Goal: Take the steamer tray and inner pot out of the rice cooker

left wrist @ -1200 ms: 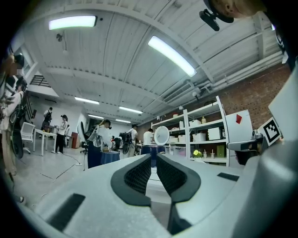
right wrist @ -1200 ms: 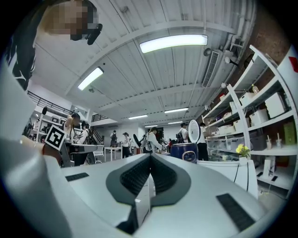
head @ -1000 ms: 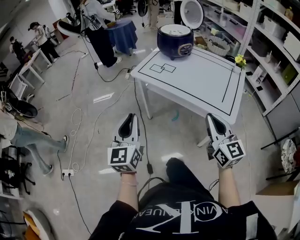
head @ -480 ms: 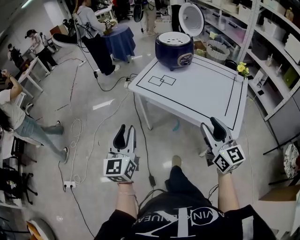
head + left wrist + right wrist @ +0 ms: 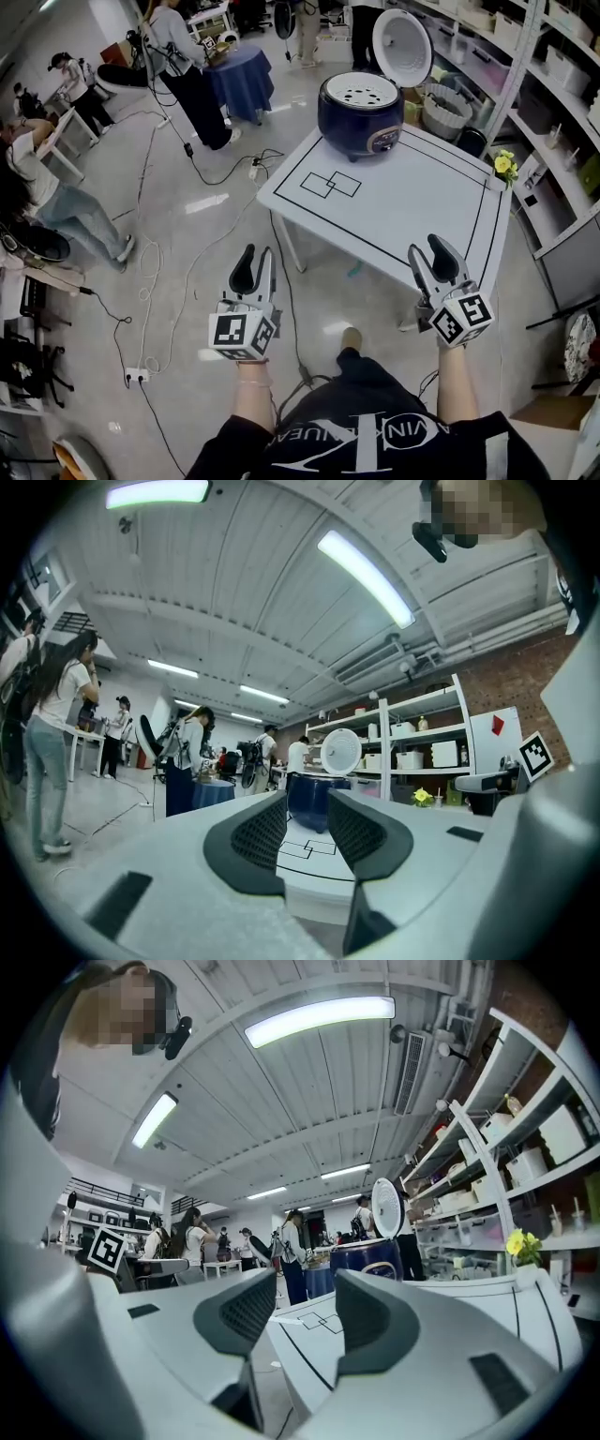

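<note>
The dark blue rice cooker [image 5: 361,117] stands at the far end of the white table [image 5: 412,211], its white lid [image 5: 401,45] raised. A white perforated steamer tray [image 5: 361,90] sits in its top; the inner pot is hidden beneath it. Both grippers are held over the floor, short of the table's near edge. My left gripper [image 5: 251,265] is open with nothing between its jaws, and my right gripper [image 5: 433,255] is open wider and also empty. The rice cooker [image 5: 309,803] shows far off between the left gripper [image 5: 307,832] jaws. The right gripper [image 5: 305,1321] faces the rice cooker [image 5: 366,1258].
Black rectangles are outlined on the tabletop. A yellow flower [image 5: 506,164] stands at the table's right corner. Shelving [image 5: 562,84] runs along the right. Cables [image 5: 187,253] lie on the floor at left, with people [image 5: 183,56] and a blue-draped table [image 5: 242,80] beyond.
Both grippers have opened from shut. They have moved forward with the person, and the table and cooker now stand nearer in the head view.
</note>
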